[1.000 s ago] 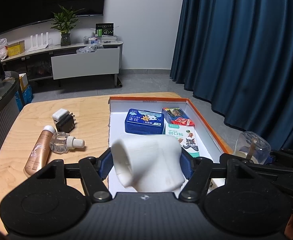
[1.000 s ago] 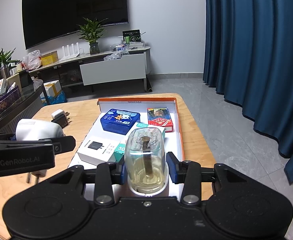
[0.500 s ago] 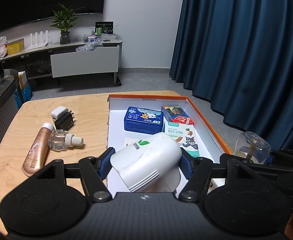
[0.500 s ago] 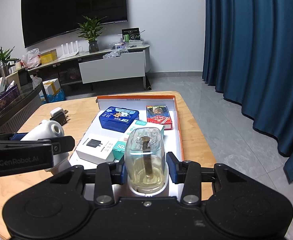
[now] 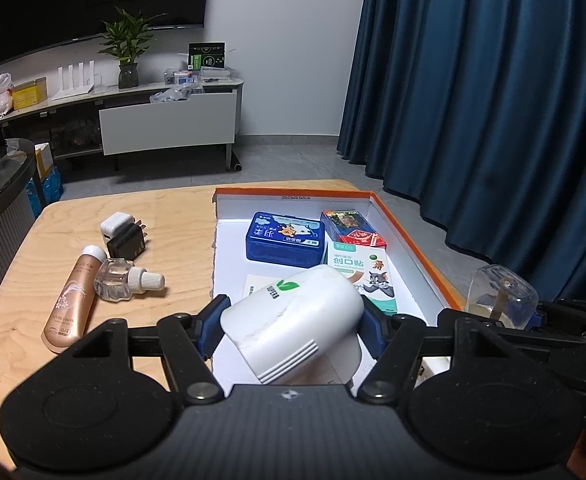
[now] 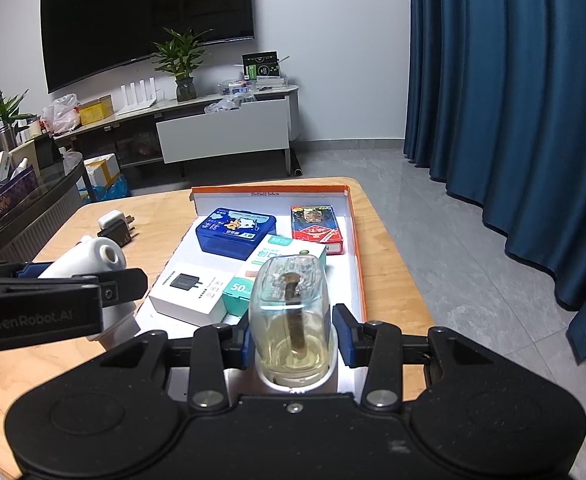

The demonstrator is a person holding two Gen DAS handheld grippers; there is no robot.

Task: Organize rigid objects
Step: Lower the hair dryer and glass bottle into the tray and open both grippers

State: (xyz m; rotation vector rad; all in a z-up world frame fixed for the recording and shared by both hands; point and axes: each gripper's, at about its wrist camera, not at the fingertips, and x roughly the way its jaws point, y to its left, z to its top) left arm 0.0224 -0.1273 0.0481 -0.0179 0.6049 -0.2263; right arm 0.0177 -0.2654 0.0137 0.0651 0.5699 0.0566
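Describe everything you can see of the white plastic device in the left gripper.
The white plastic device is rounded and smooth, with a green leaf logo, dark lettering and ribbed slots at its near end. The right wrist view shows a round opening on its far end. It lies tilted between the left gripper's blue pads, held above the box's near edge.

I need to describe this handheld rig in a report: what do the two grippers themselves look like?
Both match: the left gripper and right gripper have matte black bodies with two round discs, black linkage arms on silver pivot pins, and blue pads lining the fingers. Seen side-on from the right wrist view, the left one bears grey "GenRobot.AI" lettering. No cables or sleeves show.
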